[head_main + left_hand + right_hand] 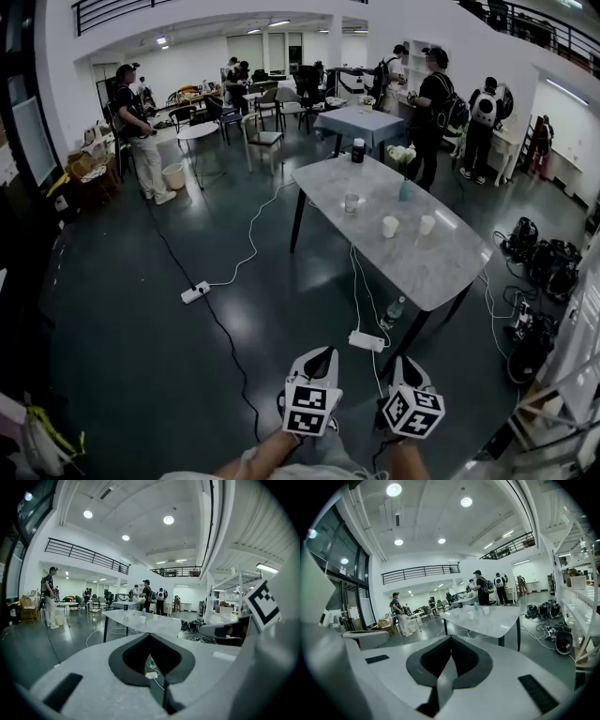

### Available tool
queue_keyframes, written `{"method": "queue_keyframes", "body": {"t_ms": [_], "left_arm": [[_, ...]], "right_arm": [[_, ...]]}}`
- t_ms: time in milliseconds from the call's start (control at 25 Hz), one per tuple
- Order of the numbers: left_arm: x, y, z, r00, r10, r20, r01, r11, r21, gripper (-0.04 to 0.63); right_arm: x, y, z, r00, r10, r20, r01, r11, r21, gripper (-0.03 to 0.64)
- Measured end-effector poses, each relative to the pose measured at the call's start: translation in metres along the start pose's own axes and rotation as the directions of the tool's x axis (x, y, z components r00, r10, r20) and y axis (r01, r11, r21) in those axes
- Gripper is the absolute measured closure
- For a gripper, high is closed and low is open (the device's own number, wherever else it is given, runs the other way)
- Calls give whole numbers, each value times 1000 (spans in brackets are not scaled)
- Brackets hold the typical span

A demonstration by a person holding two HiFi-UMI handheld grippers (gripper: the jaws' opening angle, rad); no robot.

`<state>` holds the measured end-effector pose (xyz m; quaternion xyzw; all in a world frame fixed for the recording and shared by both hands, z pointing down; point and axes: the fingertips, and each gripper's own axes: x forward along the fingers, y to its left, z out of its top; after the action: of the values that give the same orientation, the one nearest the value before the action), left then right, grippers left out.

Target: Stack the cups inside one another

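Centre right of the head view: pale grey, faintly veined rectangular marble-look tabletop (422, 267) on black legs. On it, left plain white paper cup (390, 226), right plain white paper cup (427, 224), clear drinking glass (351, 202), black cylindrical tumbler (358, 150), teal bottle (404, 190). Lower left: dark, glossy grey-green floor (131, 356), crossed by white cable (253, 234) and black cable (220, 328). Bottom centre: light grey left gripper (323, 354) and right gripper (405, 364), black inner pads, black-and-white square markers on both cubes.

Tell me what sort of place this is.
Probably a big open lab or workshop hall. A mezzanine railing runs overhead, a long table stands on the bare floor, and a power strip with trailing cables lies across it. Several people stand about.
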<state>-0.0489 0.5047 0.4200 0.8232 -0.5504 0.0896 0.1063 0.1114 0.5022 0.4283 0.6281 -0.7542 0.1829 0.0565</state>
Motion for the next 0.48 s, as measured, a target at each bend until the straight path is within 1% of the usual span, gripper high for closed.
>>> {"method": "queue_keyframes", "body": {"t_ms": [320,480], "left_arm": [[53,24,28,999,42,8,-42,999,-11,599],[81,30,32,999,46,1,-46,999,-14,599]], "right_arm": [[61,-7,36,999,38,-3,-39,999,-20,609],[88,-17,44,999,47,-10,-48,999,-24,609]]}}
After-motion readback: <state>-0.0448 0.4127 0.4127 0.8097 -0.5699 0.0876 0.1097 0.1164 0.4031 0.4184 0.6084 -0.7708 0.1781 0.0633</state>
